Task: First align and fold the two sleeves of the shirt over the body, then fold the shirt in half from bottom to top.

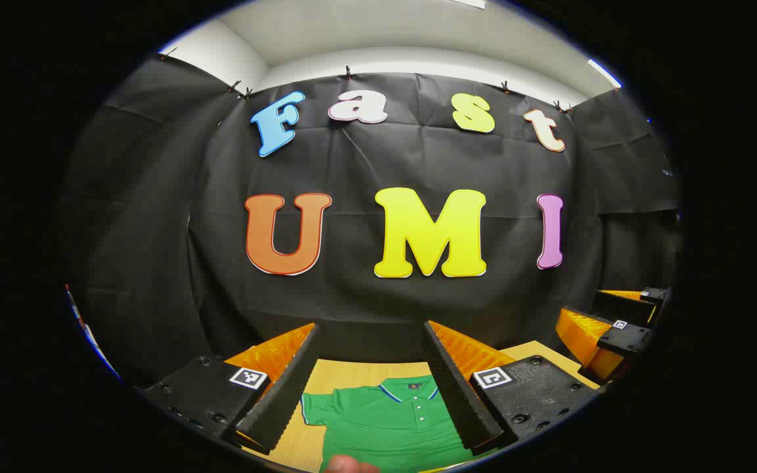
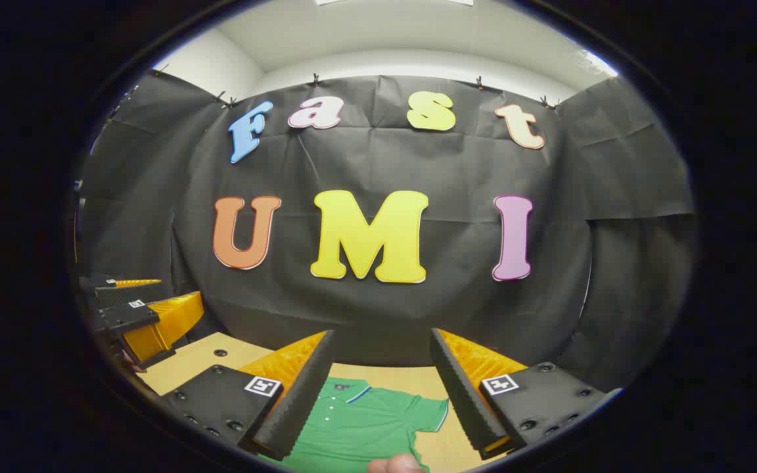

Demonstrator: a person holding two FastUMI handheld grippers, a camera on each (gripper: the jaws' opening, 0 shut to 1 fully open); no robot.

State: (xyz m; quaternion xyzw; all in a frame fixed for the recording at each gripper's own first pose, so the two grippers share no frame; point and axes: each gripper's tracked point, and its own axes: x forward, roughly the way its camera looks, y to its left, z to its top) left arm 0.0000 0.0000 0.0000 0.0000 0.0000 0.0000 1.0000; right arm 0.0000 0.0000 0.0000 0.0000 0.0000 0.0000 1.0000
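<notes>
A green polo shirt (image 1: 385, 420) lies flat on the wooden table (image 1: 332, 378), its collar toward the back wall. One short sleeve (image 1: 316, 408) spreads out to the left. My left gripper (image 1: 370, 328) hovers above the shirt, open, nothing between its fingers (image 1: 280, 394). In the right gripper view the shirt (image 2: 359, 424) shows its other sleeve (image 2: 431, 412) spread out to the right. My right gripper (image 2: 382, 333) also hangs open above it and holds nothing. Each gripper appears at the edge of the other's view: the right gripper (image 1: 589, 309) and the left gripper (image 2: 178, 292), both open.
Bare tabletop (image 2: 201, 361) runs around the shirt, with small holes in its surface. The black cloth wall (image 2: 378, 309) stands close behind the table's far edge. A fingertip of the person (image 2: 395, 465) pokes in at the bottom.
</notes>
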